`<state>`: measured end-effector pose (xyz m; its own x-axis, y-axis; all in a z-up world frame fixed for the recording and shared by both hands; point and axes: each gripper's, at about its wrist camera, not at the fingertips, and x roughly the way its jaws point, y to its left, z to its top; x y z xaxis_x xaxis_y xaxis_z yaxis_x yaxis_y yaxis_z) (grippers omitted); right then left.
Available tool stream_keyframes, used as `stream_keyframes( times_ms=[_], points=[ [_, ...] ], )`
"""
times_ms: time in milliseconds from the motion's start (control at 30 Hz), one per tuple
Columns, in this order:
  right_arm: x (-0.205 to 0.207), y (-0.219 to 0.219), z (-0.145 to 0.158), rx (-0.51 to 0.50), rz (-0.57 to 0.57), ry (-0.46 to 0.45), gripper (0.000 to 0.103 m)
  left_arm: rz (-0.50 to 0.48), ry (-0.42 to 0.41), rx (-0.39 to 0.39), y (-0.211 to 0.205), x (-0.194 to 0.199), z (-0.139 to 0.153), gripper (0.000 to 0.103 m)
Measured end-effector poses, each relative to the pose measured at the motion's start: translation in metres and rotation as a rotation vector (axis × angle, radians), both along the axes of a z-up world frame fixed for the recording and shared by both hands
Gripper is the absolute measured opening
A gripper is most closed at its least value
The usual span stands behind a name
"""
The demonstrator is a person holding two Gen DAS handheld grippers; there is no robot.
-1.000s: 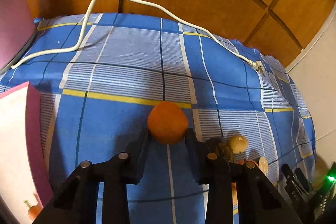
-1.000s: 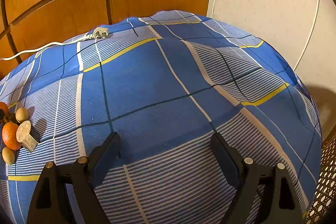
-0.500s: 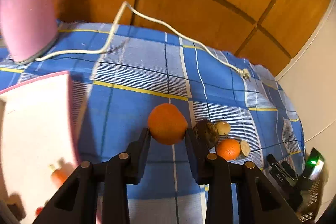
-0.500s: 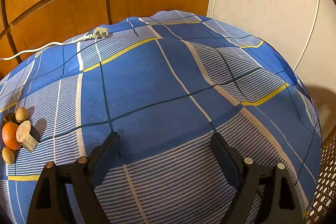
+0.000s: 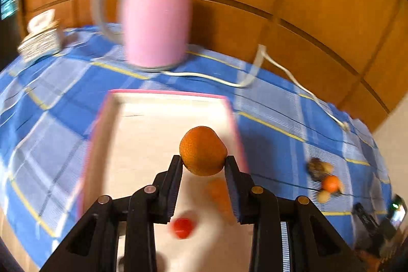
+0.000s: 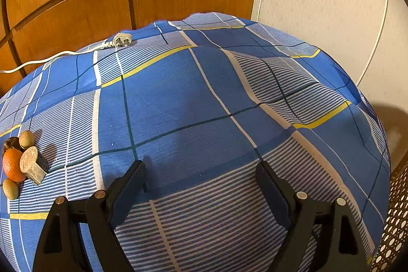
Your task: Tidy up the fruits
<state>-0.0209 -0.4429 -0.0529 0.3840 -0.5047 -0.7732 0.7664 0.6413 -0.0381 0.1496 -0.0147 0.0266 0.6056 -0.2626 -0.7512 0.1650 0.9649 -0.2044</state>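
Note:
My left gripper (image 5: pixel 203 162) is shut on an orange (image 5: pixel 203 150) and holds it above the right part of a pink-rimmed white tray (image 5: pixel 163 119). A small red fruit (image 5: pixel 182 227) and a blurred orange item (image 5: pixel 219 193) lie in the tray. A small pile remains on the blue checked cloth: another orange (image 5: pixel 331 183) (image 6: pixel 12 164), a dark lump (image 5: pixel 316 168), two small tan fruits (image 6: pixel 26 139) (image 6: pixel 10 189) and a cut wooden-looking piece (image 6: pixel 32 165). My right gripper (image 6: pixel 201 176) is open and empty over bare cloth to the right of the pile.
A pink kettle (image 5: pixel 158 12) stands behind the tray, its white cord (image 5: pixel 280 68) running right to a plug (image 6: pixel 122 38). A stack of small items (image 5: pixel 40 40) sits at the far left. Wooden panels stand behind; the table edge and a wicker surface (image 6: pixel 392 221) are at right.
My left gripper has swung left with the orange, from over the cloth by the pile to over the tray. The right gripper has not moved.

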Motion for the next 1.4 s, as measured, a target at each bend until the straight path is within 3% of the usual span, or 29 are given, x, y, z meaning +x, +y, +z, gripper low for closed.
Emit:
stream_keyframes(
  times_ms=[167,533,800,1167,1267,1400],
  points=[
    [0.000,0.000,0.000,0.001,0.000,0.000,0.089,0.090,-0.027,0.016,0.036,-0.009,-0.001,0.034],
    [0.000,0.000,0.000,0.000,-0.001,0.000,0.089,0.139,-0.070,0.040,0.047,-0.031,-0.007,0.034],
    [0.000,0.000,0.000,0.000,-0.001,0.000,0.089,0.227,-0.022,0.037,0.056,-0.022,-0.017,0.034],
    [0.000,0.000,0.000,0.000,-0.001,0.001,0.089,0.240,-0.011,0.066,0.053,-0.007,-0.026,0.035],
    [0.000,0.000,0.000,0.000,-0.001,0.001,0.089,0.254,-0.026,0.065,0.054,-0.007,-0.025,0.052],
    [0.000,0.000,0.000,0.000,-0.001,0.000,0.089,0.255,-0.035,0.064,0.056,-0.012,-0.024,0.054]
  ],
)
